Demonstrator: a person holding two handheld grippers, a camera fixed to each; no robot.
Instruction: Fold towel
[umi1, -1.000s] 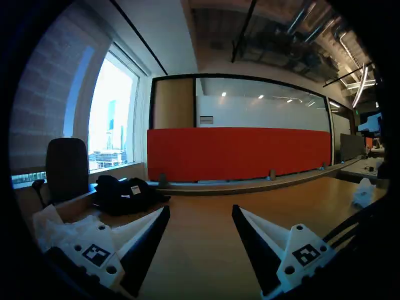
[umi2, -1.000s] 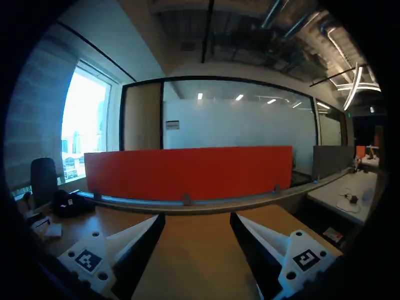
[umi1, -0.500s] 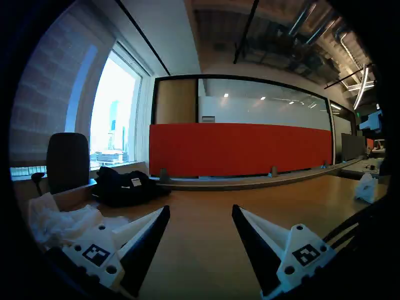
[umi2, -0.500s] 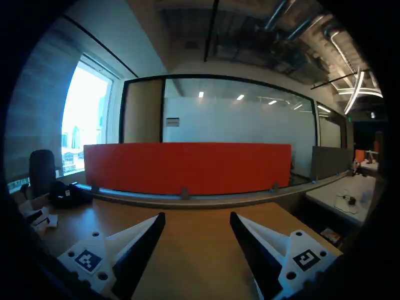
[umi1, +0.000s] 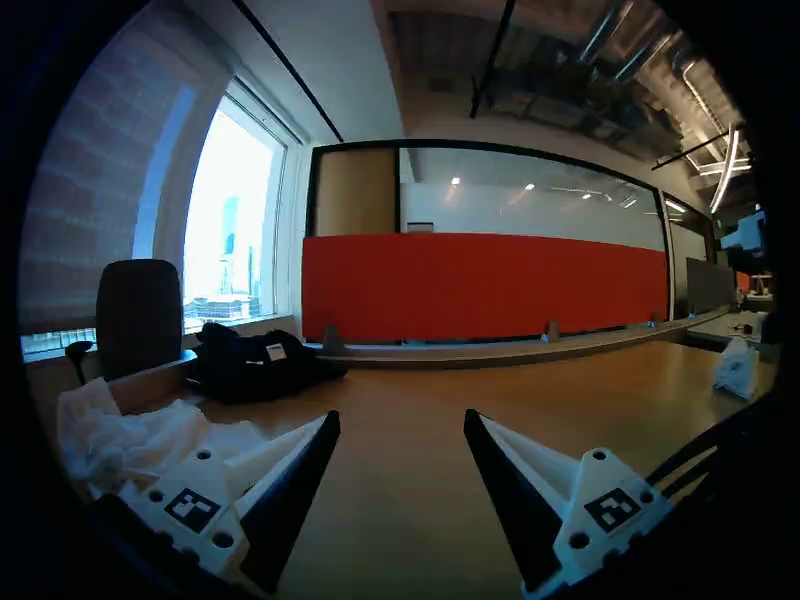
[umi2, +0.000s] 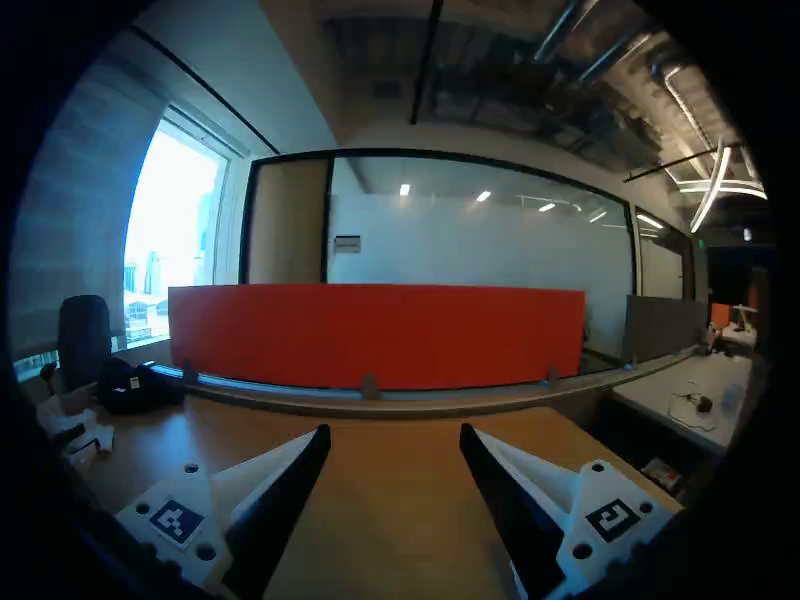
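White towel (umi1: 130, 445) lies crumpled at the desk's (umi1: 420, 500) left edge; left gripper (umi1: 401, 413) and right gripper (umi2: 394, 428) both gape, empty.

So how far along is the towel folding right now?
Nothing looks done yet: the white cloth, likely the towel, lies crumpled on the desk, not far from a black bundle. Nothing is in hand: the left gripper and right gripper hover over bare wood, jaws open and empty. What's left is everything: grasp it, spread it flat, fold it.
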